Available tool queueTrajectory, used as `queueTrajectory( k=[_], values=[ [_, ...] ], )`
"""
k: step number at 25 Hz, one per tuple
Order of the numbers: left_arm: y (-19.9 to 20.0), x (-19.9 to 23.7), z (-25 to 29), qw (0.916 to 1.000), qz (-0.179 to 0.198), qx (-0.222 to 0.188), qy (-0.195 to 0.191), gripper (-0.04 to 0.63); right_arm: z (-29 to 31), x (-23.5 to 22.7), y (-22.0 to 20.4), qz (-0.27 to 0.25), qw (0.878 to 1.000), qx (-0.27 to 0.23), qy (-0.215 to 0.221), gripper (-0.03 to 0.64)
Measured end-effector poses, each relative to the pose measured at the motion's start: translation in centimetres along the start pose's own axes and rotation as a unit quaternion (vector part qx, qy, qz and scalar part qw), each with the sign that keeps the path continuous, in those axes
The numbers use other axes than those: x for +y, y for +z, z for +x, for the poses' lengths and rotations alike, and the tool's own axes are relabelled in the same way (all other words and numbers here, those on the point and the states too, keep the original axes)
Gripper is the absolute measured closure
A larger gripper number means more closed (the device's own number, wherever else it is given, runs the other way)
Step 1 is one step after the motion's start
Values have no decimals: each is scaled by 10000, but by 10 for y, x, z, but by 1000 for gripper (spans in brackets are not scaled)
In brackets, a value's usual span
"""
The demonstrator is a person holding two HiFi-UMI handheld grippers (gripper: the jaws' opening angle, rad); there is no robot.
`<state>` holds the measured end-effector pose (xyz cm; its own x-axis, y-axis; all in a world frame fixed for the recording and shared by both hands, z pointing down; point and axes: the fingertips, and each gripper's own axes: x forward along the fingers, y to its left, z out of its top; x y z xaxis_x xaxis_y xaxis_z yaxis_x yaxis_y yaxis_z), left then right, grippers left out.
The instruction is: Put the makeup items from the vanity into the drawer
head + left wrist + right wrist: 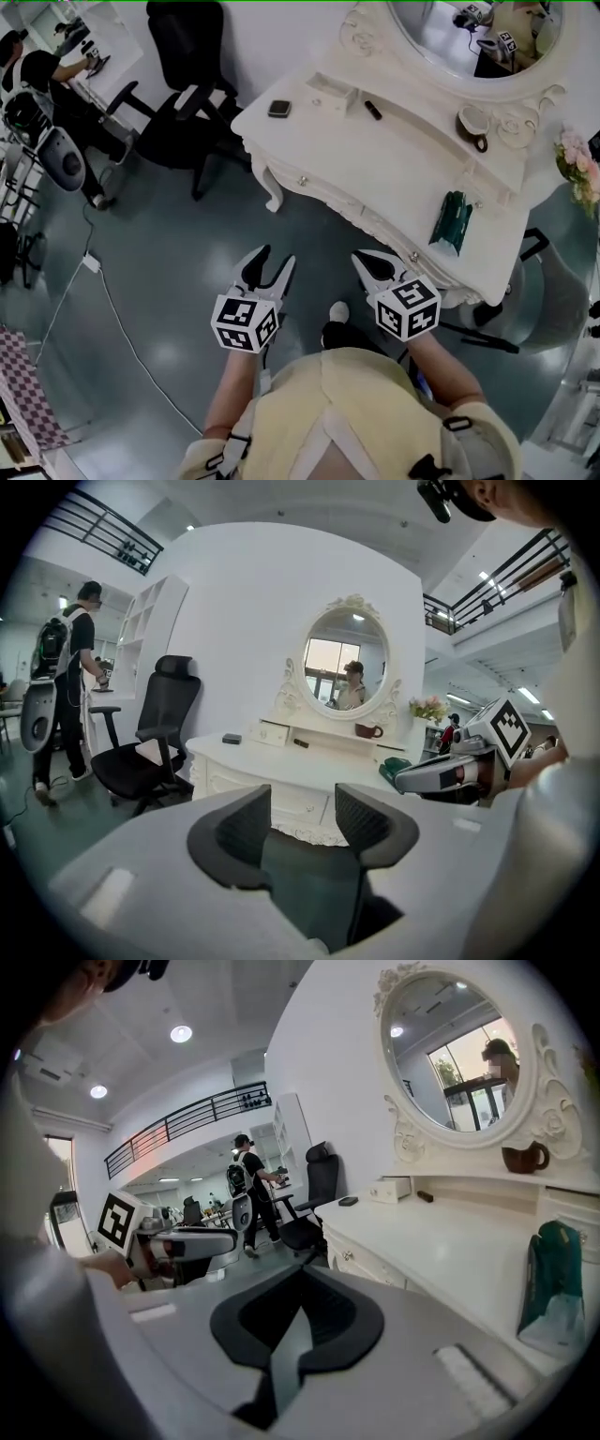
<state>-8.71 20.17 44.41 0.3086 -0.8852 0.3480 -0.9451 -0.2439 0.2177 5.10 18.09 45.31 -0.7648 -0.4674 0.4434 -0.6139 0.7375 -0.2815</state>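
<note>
Left gripper (pixel 277 258) spread, empty, right gripper (pixel 362 257) pressed together, one green pouch (pixel 452 221), one mug (pixel 473 124), one vanity (pixel 375 169)

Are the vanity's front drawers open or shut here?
Shut. In the head view, the drawer fronts sit flush under the vanity top, with nothing pulled out.

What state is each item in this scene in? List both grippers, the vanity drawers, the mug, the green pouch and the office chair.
left gripper: open, nothing between its jaws
right gripper: shut, empty
vanity drawers: closed
mug: upright on the shelf
green pouch: on the vanity top, untouched
office chair: unoccupied
</note>
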Motion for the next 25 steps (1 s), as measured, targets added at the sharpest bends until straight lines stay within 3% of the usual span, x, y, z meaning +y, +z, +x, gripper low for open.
queueTrajectory(
  k=[10,19,25],
  values=[
    [26,27,65,9996,-79,-123,226,279,22,-53,19,-1,9999,11,-123,615],
    [40,54,94,9979,-41,-96,641,264,24,-75,20,51,9995,4,-301,615],
    [55,72,124,9974,34,-97,708,264,26,-85,26,141,9991,-58,-395,615]
  ],
)
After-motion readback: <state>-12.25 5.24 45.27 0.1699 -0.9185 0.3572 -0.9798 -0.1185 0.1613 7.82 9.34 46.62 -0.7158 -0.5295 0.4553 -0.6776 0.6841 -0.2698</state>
